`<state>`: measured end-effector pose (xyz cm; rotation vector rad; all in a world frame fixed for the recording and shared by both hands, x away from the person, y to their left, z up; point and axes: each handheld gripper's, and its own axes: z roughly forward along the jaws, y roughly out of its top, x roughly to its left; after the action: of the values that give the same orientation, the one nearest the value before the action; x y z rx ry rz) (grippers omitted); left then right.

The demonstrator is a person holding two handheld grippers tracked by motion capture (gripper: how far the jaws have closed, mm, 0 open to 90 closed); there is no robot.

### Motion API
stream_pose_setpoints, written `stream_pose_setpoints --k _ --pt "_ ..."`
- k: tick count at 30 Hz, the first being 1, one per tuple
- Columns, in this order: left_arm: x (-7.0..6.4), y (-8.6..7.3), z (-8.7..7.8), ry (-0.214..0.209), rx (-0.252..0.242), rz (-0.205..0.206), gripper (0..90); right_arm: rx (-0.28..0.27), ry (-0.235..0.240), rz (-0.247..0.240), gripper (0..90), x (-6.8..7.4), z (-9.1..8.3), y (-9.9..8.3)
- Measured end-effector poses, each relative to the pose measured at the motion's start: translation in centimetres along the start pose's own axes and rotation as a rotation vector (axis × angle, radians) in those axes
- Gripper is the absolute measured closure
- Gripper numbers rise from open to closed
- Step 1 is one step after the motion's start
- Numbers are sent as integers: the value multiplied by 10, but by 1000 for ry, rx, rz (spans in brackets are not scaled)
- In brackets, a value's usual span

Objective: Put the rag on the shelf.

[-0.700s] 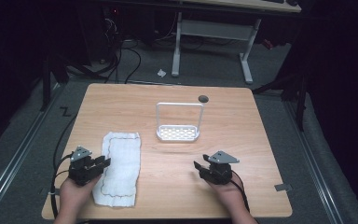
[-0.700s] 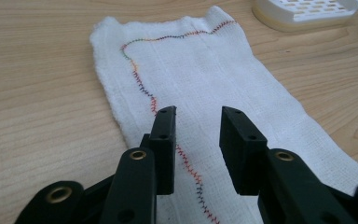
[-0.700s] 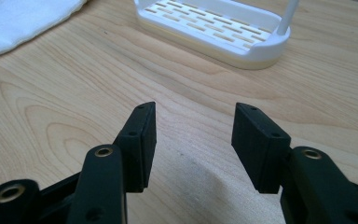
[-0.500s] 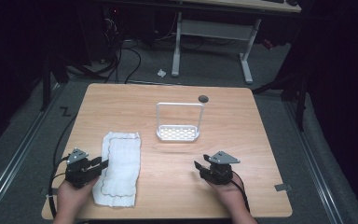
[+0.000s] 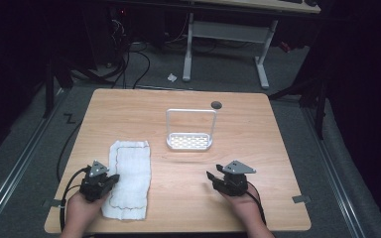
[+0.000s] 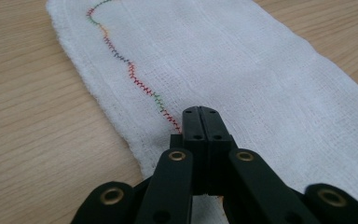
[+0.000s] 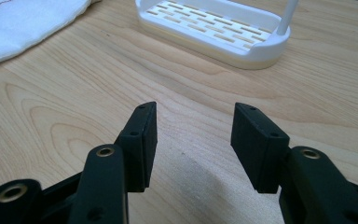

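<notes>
My left tongs [image 6: 200,112] are clenched, jaws pressed together over the near left edge of the white cloth [image 5: 129,178]; whether fabric is pinched between them I cannot tell. My right tongs [image 7: 193,140] are released, jaws apart above bare tabletop [image 5: 278,144]. The white rack [image 5: 189,141] stands mid-table, beyond both tongs.

Lab, dim rm, floor cables [image 5: 129,64], desk frame [image 5: 225,37]

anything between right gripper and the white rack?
Nothing: bare wood tabletop between the open right gripper and the white rack, per the right gripper view; the high view agrees.
</notes>
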<state>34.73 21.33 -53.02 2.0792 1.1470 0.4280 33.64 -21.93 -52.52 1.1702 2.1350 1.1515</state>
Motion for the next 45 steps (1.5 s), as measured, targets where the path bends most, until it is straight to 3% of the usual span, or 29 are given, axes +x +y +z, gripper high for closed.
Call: stream_pose_setpoints --k 2,8,12,13,16,17,22,23,27,28,30,31,32,36,38,42,43,44,45 --pt "-1 0 0 -1 1 7 900 -1 2 1 510 0 1 0" --pt "-15 -1 2 -71 -5 27 900 -3 24 -10 514 4 2 1" --pt "-30 0 3 -112 4 65 900 5 39 -21 530 7 3 2" --pt "-39 0 4 -135 5 84 900 8 47 -34 538 10 4 3" --pt "-48 0 5 -148 4 109 900 12 58 -40 557 14 5 5" --pt "-53 0 6 -150 5 123 900 16 86 -44 580 21 8 8" --pt "-59 0 8 -179 3 134 900 21 123 -72 593 36 15 13" --pt "-61 0 8 -182 1 138 899 21 143 -88 610 45 19 16" --pt "-68 -1 8 -193 -8 163 899 19 199 -91 647 58 26 22" --pt "-68 -2 8 -189 -16 164 899 28 228 -105 728 67 33 28" --pt "-68 -4 8 -196 -24 150 899 66 280 -109 790 76 45 36" --pt "-68 -4 8 -196 -24 150 899 66 280 -109 790 76 45 36" --pt "-67 -4 8 -197 -28 147 898 89 278 -166 863 86 57 42" --pt "-67 -4 8 -198 -25 151 895 171 281 -203 900 98 76 42" --pt "-67 -4 8 -201 -25 148 893 167 282 -211 900 100 75 40" --pt "-71 -3 10 -250 -19 140 880 167 302 -194 900 99 50 21" --pt "-81 -3 11 -275 -14 169 876 167 301 -190 900 98 42 16" --pt "-81 -3 11 -275 -14 169 873 171 298 -188 900 98 33 10" --pt "-95 -1 13 -300 -11 199 870 173 294 -195 900 98 25 5"
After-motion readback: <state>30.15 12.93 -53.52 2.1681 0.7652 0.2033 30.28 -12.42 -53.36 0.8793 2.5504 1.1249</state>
